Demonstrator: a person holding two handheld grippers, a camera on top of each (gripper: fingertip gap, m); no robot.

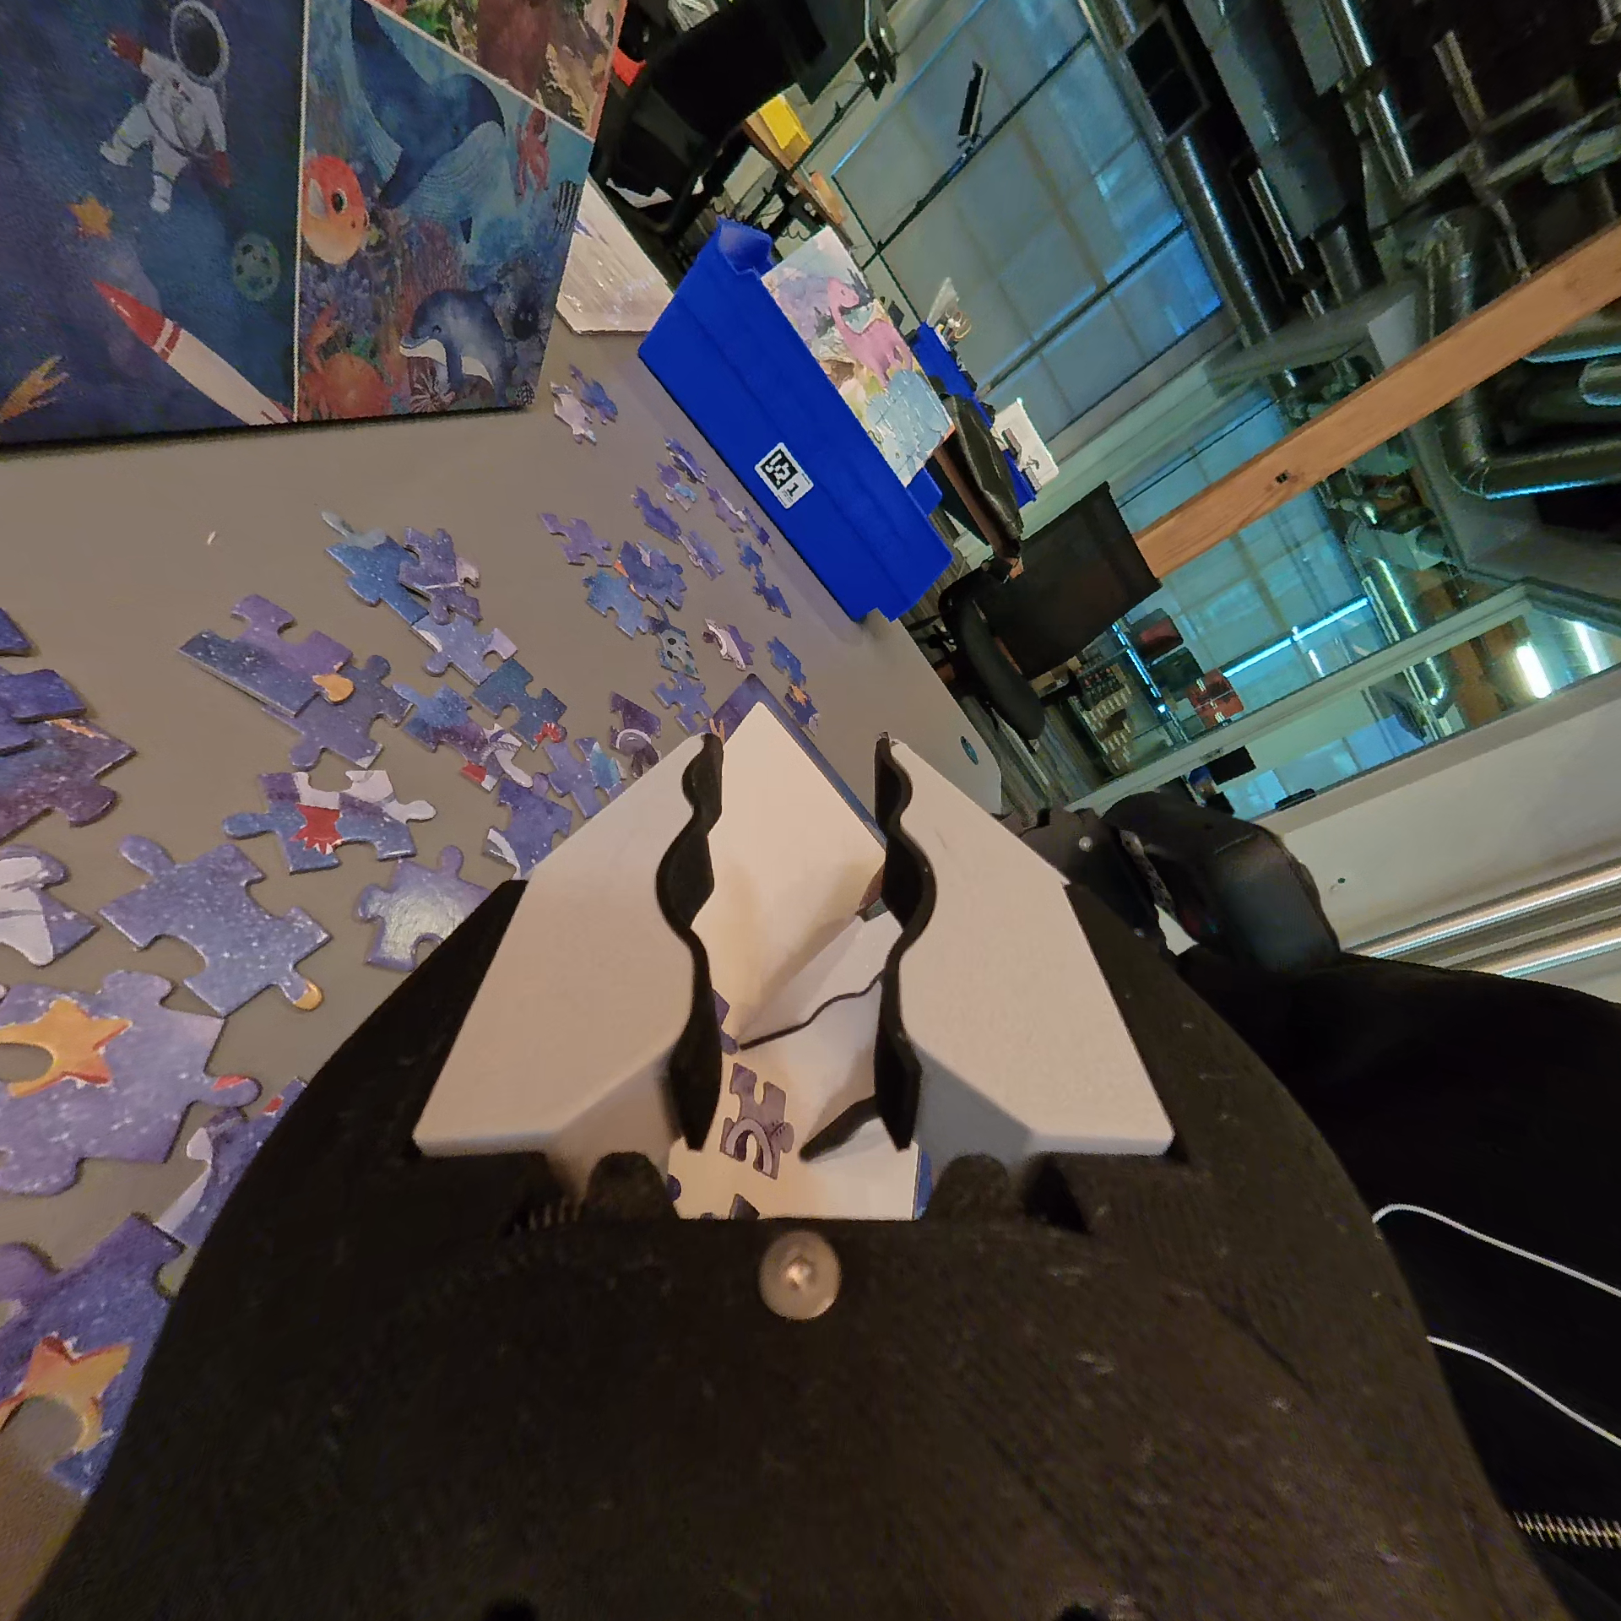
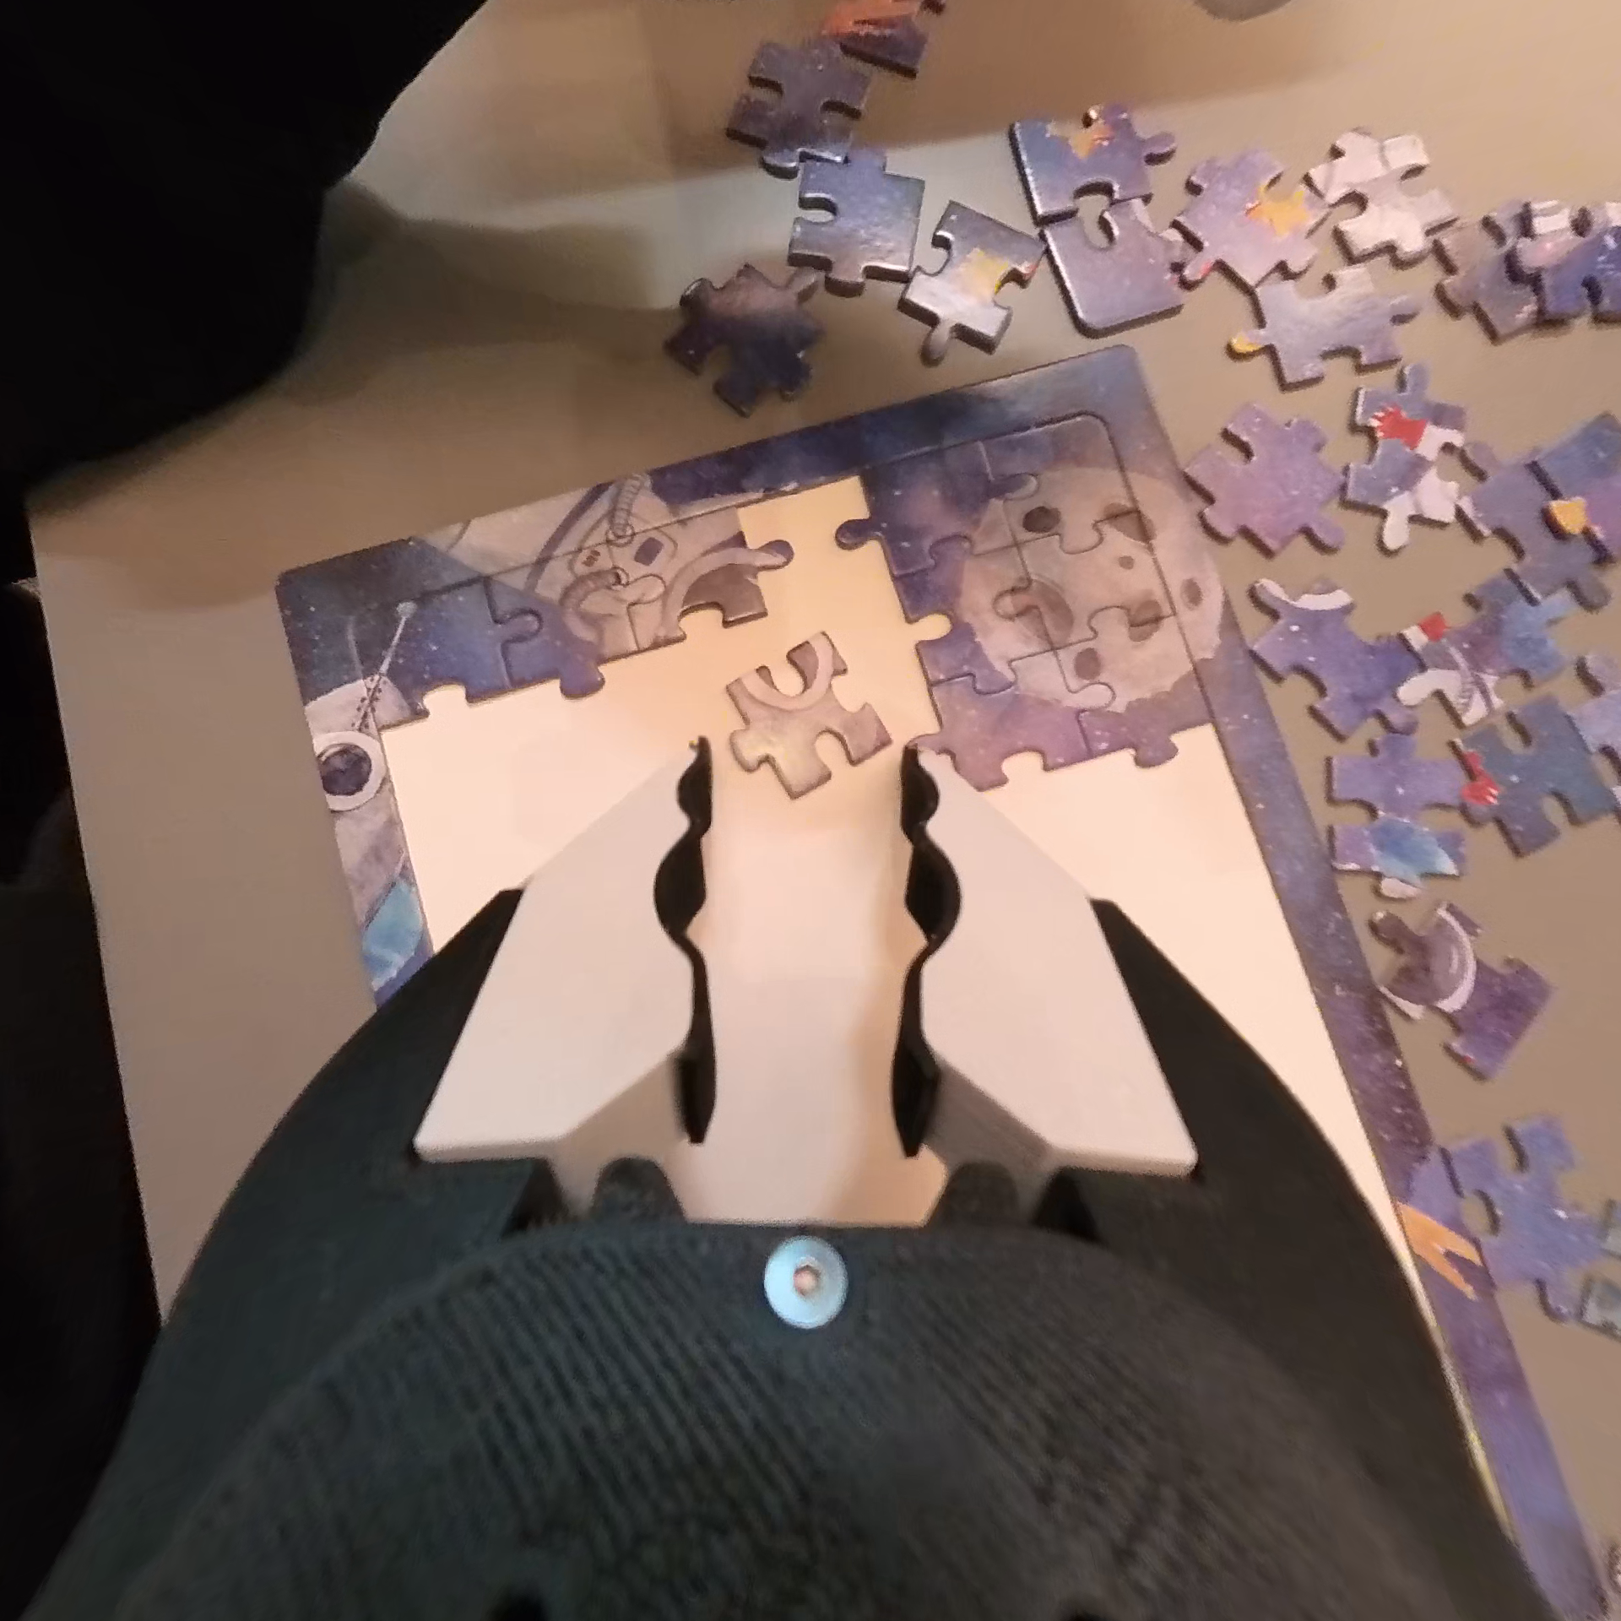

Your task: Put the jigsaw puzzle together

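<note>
Only the right wrist view shows the puzzle tray [image 2: 1298,789] laid out flat: a purple-bordered frame with a pale base, partly filled. Joined pieces showing a moon [image 2: 1079,579] sit ahead and to the right of the right gripper [image 2: 803,754]; a strip with an astronaut [image 2: 614,579] sits ahead and to the left. The right gripper's jaws stand apart with nothing between the pads. A single grey piece [image 2: 803,710] lies loose on the pale base just ahead of the fingertips, touching neither. Loose pieces [image 2: 1403,544] lie scattered on the table to the right of the tray and beyond it.

Only the left wrist view shows the room. The left gripper [image 1: 794,746] is tilted, jaws apart, nothing pressed between the pads. The tray's pale base shows between and below the fingers, with the same grey piece [image 1: 754,1131] visible low between them, lying flat and not gripped. The tray's corner [image 1: 746,702] pokes out just past the fingertips.

Surface: grey table [image 1: 219,491], with many blue and purple pieces [image 1: 351,702] spread to the left of the left gripper. A picture box [image 1: 289,202] with an astronaut, rocket and sea animals stands far ahead on the left. A blue bin [image 1: 789,456] holding a pastel picture board [image 1: 860,351] stands ahead near the table edge. Beyond it: an office chair [image 1: 1053,596], glass partitions, a wooden beam [image 1: 1377,395], metal ducts overhead.
</note>
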